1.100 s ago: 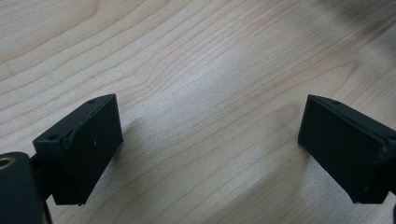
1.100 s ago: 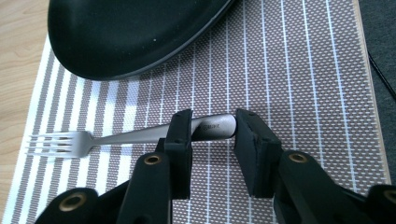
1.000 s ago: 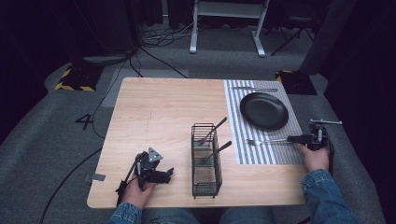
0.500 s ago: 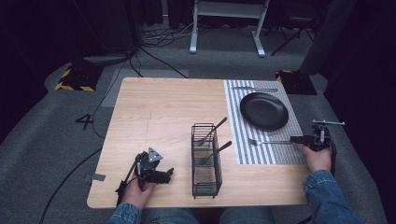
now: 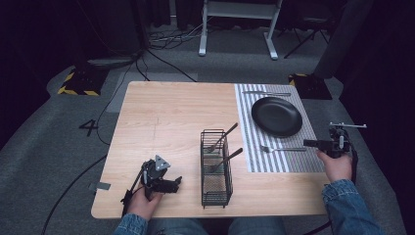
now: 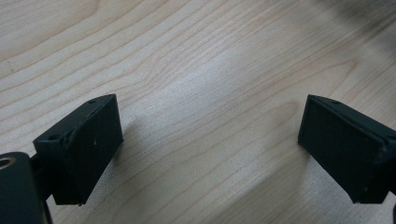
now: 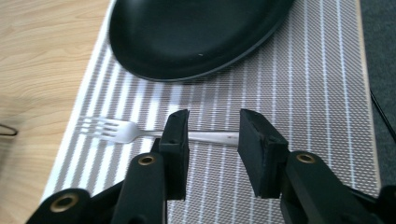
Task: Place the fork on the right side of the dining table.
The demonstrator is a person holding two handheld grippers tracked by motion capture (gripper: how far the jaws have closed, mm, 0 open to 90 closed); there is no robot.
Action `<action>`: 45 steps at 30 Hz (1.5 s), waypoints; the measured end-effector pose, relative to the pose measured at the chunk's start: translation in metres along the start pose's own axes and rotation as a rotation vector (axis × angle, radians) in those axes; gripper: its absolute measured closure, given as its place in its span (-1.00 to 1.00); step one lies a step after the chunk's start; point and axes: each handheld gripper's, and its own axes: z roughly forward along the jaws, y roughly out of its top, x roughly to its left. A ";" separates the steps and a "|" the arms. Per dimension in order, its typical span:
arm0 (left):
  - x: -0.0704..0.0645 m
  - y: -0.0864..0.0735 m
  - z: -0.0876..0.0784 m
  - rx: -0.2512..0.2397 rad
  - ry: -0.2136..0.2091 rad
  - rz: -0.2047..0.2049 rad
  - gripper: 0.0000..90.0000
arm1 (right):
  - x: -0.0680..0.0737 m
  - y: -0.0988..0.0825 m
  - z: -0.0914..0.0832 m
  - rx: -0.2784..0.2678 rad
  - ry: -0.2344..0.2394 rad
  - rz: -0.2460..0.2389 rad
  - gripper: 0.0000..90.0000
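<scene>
A silver fork [image 5: 283, 149] [image 7: 112, 130] lies flat on the striped placemat [image 5: 293, 164] [image 7: 317, 93], just in front of a black plate [image 5: 276, 116] [image 7: 196, 32]. My right gripper [image 5: 311, 143] [image 7: 214, 121] is open at the mat's right edge. Its jaws stand either side of the fork's handle end, slightly above it, and do not clamp it. Near the table's front left, my left gripper [image 5: 175, 182] [image 6: 210, 121] rests open wide over bare wood with nothing between its jaws.
A black wire basket [image 5: 217, 191] stands at the front middle of the wooden table [image 5: 166, 112], with two utensils [image 5: 222, 137] leaning out of it. A knife [image 5: 266, 93] lies at the mat's far end. Cables run over the grey floor behind.
The right gripper has drawn back a little to the right along the fork's handle. The fork, the basket and the left gripper have stayed where they were.
</scene>
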 end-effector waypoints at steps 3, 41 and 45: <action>0.000 -0.001 0.000 0.000 0.001 -0.008 -0.86 | 0.007 0.000 -0.005 -0.010 0.022 -0.016 0.32; 0.000 -0.001 0.000 0.002 -0.002 -0.008 -0.87 | 0.120 -0.060 -0.017 -0.081 0.278 -0.339 -0.26; 0.000 -0.001 0.000 0.002 -0.002 -0.008 -0.87 | 0.123 -0.066 -0.010 -0.075 0.301 -0.342 -0.26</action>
